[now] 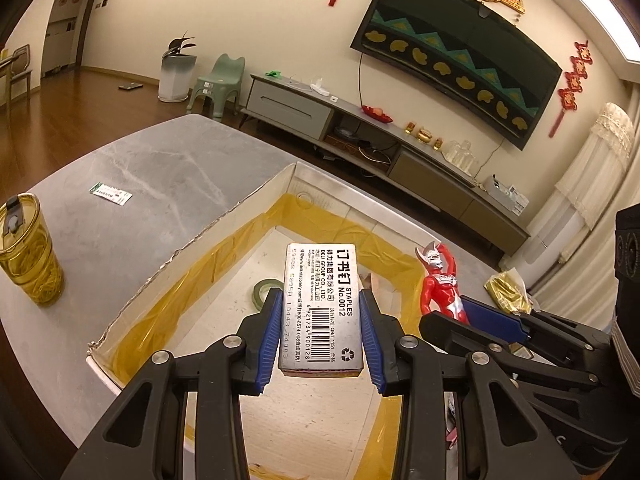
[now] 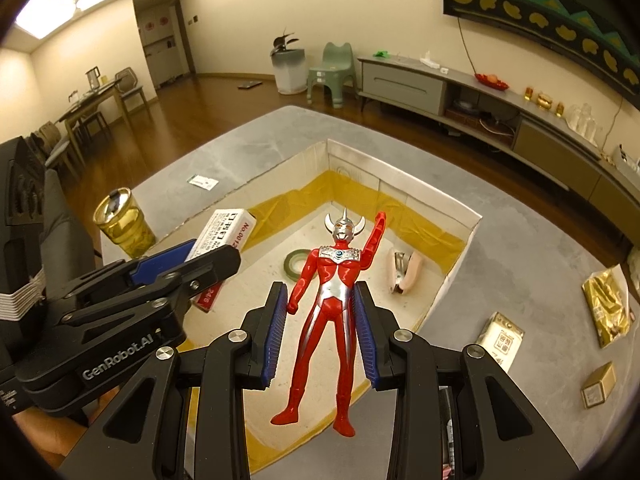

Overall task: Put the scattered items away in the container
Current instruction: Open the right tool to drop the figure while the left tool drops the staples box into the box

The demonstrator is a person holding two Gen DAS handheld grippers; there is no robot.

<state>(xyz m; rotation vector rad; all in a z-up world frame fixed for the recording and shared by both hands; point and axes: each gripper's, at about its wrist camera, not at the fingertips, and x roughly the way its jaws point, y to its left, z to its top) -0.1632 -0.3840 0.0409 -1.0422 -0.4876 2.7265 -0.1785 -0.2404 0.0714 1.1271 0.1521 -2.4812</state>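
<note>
A white cardboard container [image 1: 200, 236] [image 2: 404, 178], lined with yellow tape, stands on the grey table. My left gripper [image 1: 321, 300] [image 2: 200, 266] is shut on a white staples box [image 1: 320, 304] [image 2: 228, 228], held over the container's left part. Beside it, my right gripper [image 2: 321, 292] [image 1: 460, 314] is shut on a red and silver toy figure [image 2: 332, 304] [image 1: 442, 284], which hangs upright above the container's near half. On the container floor lie a green tape roll [image 1: 262, 292] [image 2: 294, 262] and a pink stapler [image 2: 404, 272].
A yellow tumbler [image 1: 30, 252] [image 2: 124, 224] and a small card [image 1: 110, 192] [image 2: 204, 181] sit on the table left of the container. To its right lie gold packets [image 2: 604, 304] [image 1: 508, 290], a gold pack [image 2: 500, 336] and a small box [image 2: 598, 384].
</note>
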